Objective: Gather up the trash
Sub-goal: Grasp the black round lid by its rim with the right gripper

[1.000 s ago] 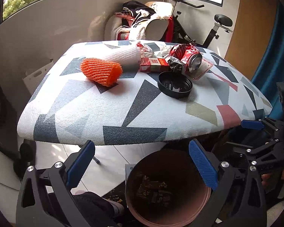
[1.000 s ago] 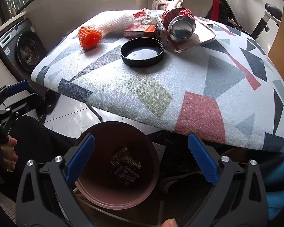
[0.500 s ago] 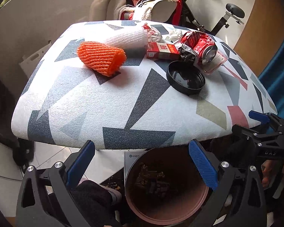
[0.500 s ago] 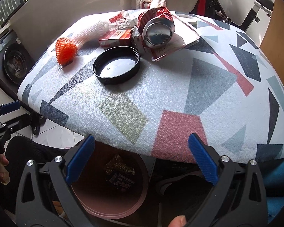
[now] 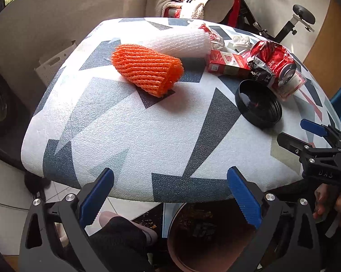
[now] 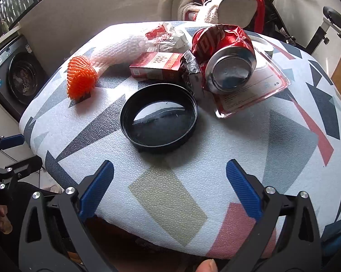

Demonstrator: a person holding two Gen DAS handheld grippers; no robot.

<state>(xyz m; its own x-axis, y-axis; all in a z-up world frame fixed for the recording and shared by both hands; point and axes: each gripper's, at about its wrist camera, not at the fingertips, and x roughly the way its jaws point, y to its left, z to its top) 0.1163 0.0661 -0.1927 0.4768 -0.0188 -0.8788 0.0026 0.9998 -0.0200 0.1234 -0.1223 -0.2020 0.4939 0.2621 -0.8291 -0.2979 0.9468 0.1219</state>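
Observation:
Trash lies on a patterned table [image 5: 147,136]: an orange foam net [image 5: 147,70], a white foam net [image 5: 181,42], a red carton [image 5: 227,63], a crushed red can [image 5: 277,65] on a clear plastic pack [image 6: 256,90], and a black lid [image 5: 258,106]. The lid [image 6: 159,120] lies just ahead of my right gripper [image 6: 170,185], which is open and empty. My left gripper [image 5: 170,195] is open and empty at the table's near edge, above a brown bin [image 5: 204,233].
A washing machine [image 6: 13,74] stands left of the table. A chair heaped with clothes [image 5: 199,2] and an exercise bike [image 5: 295,22] stand behind it. My right gripper also shows in the left wrist view [image 5: 311,136], over the table's right edge.
Both grippers have risen and moved forward from over the bin toward the table. The trash now looks nearer and the bin has slid under the table edge.

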